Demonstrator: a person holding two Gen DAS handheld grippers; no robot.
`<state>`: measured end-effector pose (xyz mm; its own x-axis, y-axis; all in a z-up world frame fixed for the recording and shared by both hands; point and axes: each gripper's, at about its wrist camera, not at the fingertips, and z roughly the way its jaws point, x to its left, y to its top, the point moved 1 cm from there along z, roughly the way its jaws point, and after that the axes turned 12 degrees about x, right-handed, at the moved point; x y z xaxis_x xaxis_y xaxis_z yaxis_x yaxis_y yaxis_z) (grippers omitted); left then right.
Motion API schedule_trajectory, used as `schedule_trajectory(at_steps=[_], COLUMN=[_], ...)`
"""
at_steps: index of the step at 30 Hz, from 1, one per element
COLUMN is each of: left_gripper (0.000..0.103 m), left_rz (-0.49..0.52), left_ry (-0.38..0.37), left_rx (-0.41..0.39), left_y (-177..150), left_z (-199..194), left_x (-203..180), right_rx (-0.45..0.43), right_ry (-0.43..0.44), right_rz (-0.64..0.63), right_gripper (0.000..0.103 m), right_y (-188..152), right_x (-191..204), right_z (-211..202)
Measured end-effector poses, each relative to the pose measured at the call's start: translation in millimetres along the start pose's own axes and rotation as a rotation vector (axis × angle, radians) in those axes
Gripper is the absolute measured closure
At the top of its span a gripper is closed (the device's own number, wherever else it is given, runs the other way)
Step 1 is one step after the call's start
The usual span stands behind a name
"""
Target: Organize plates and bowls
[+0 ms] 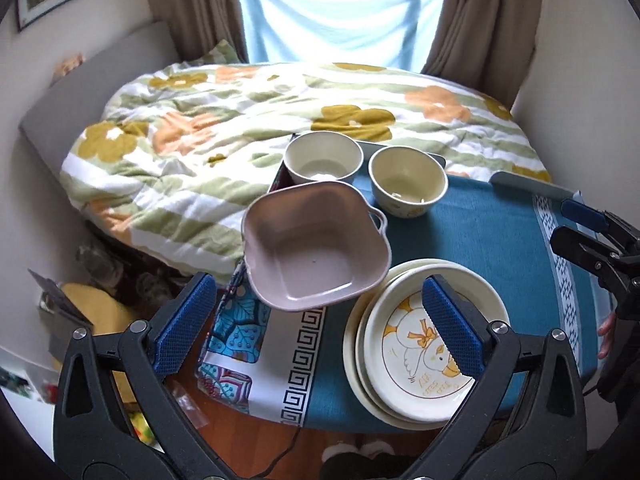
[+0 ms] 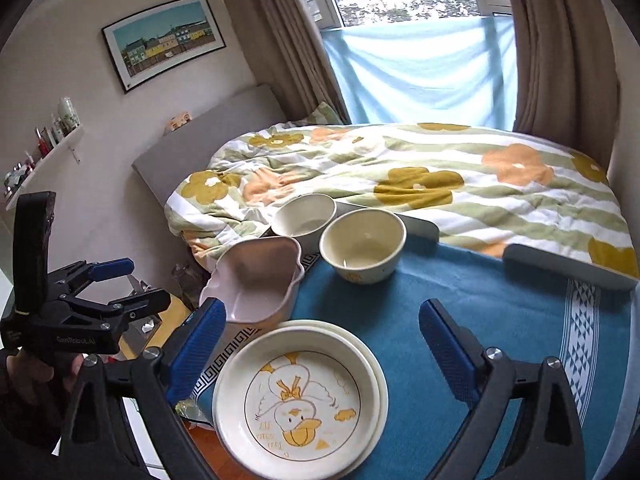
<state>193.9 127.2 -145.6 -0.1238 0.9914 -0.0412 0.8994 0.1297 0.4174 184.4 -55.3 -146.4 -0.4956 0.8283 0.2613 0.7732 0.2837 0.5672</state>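
In the left wrist view, the left gripper [image 1: 320, 320] fills the lower frame with its jaws spread wide and nothing between them. At frame centre a pink square bowl [image 1: 316, 248] with a small side handle sits at the left edge of the counter [image 1: 480, 232], which is covered in a teal cloth; part of the bowl overhangs that edge, above a patterned cloth [image 1: 260, 356] that hangs down toward the floor. Above it, near the counter's far edge, stand 2 cream bowls: the left cream bowl [image 1: 324, 158] and the right cream bowl [image 1: 407, 182], close beside each other but apart. In the lower right of centre lies a stack of cream plates [image 1: 400, 344]; the top one bears a duck drawing, and the stack reaches the counter's near edge. Bare teal cloth lies open to the right of the plates and bowls. At the right frame edge the right gripper [image 1: 576, 232] shows from the side, jaws parted.

In the right wrist view, the left gripper [image 2: 132, 284] appears at the left edge, off the counter, jaws parted. The right gripper [image 2: 324, 344] has its jaws spread wide and empty, above the plates [image 2: 300, 400] at lower centre. The pink bowl [image 2: 256, 280] sits up and left of them, the 2 cream bowls [image 2: 362, 246] behind. A flowered duvet [image 2: 400, 176] borders the counter's far edge.
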Motion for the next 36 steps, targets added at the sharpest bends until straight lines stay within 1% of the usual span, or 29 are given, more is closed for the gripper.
schedule_trajectory(at_steps=[3,4,6,9,11,13,15,17,18,20,21,22,23,24,25,26,27,29,30,32,34,36], left_gripper=[0.001,0.001,0.001,0.001,0.003,0.006,0.011,0.022,0.025,0.033,0.034,0.036,0.038,0.039,0.044,0.054,0.059,0.070,0.073,0.077,0.078,0.078], left_rz=[-0.104,-0.139,-0.200,-0.271,-0.285,-0.276,-0.265,-0.261,-0.261,-0.260,-0.259,-0.256,-0.253,-0.249,-0.246,-0.241,-0.233,-0.215,-0.204,-0.186,-0.166,-0.145], left_ry=[-0.109,-0.148,-0.183,-0.243,-0.289,-0.302,-0.318,-0.340,-0.349,-0.364,-0.372,-0.376,-0.378,-0.379,-0.382,-0.384,-0.381,-0.360,-0.350,-0.329,-0.301,-0.286], left_rx=[0.069,0.087,0.121,0.174,0.201,0.225,0.259,0.291,0.304,0.323,0.330,0.335,0.339,0.343,0.348,0.354,0.364,0.377,0.378,0.373,0.366,0.356], left_y=[7.2,9.7,13.1,12.6,12.4,13.6,15.4,18.5,20.6,25.3,27.6,30.2,32.4,34.2,36.3,37.4,38.5,39.1,38.9,38.9,40.0,40.8], left_z=[17.9,25.7,43.0,70.3,85.4,98.5,114.2,129.3,135.9,147.5,152.5,156.8,160.8,164.3,167.4,170.7,174.3,179.0,179.7,180.4,180.7,178.9], left_x=[34.1,45.5,65.2,85.5,90.4,91.1,89.5,91.5,93.4,96.3,96.7,97.3,97.5,97.4,97.6,97.0,96.2,95.0,94.2,93.4,92.7,90.9], right_rx=[0.098,0.119,0.163,0.257,0.307,0.356,0.388,0.409,0.418,0.448,0.464,0.475,0.482,0.489,0.495,0.500,0.504,0.512,0.516,0.517,0.514,0.511], right_ry=[-0.025,-0.017,0.021,0.037,0.037,0.052,0.059,0.054,0.054,0.053,0.053,0.053,0.052,0.051,0.049,0.049,0.052,0.055,0.057,0.055,0.043,0.039], right_rz=[-0.033,-0.028,-0.004,0.020,0.028,0.035,0.037,0.032,0.028,0.028,0.032,0.037,0.043,0.048,0.054,0.060,0.066,0.079,0.084,0.090,0.083,0.082], right_gripper=[0.006,0.006,0.006,0.006,0.006,0.006,0.007,0.007,0.013,0.030,0.032,0.037,0.039,0.045,0.050,0.055,0.058,0.073,0.075,0.081,0.085,0.085], right_y=[24.2,30.7,40.0,49.5,51.5,52.3,51.5,52.9,53.8,54.2,54.1,53.8,53.4,52.6,52.2,51.5,51.5,51.8,51.2,51.6,51.6,50.9], right_x=[11.7,14.1,16.4,19.1,20.3,22.0,24.1,26.7,27.6,26.9,26.8,26.5,26.6,26.4,25.9,25.4,24.6,23.8,23.3,23.2,24.5,26.5], right_z=[22.4,31.2,51.5,90.0,113.6,136.5,154.3,168.4,175.6,188.5,194.8,199.0,203.8,207.7,211.0,213.7,215.7,219.3,220.7,223.0,223.2,223.2])
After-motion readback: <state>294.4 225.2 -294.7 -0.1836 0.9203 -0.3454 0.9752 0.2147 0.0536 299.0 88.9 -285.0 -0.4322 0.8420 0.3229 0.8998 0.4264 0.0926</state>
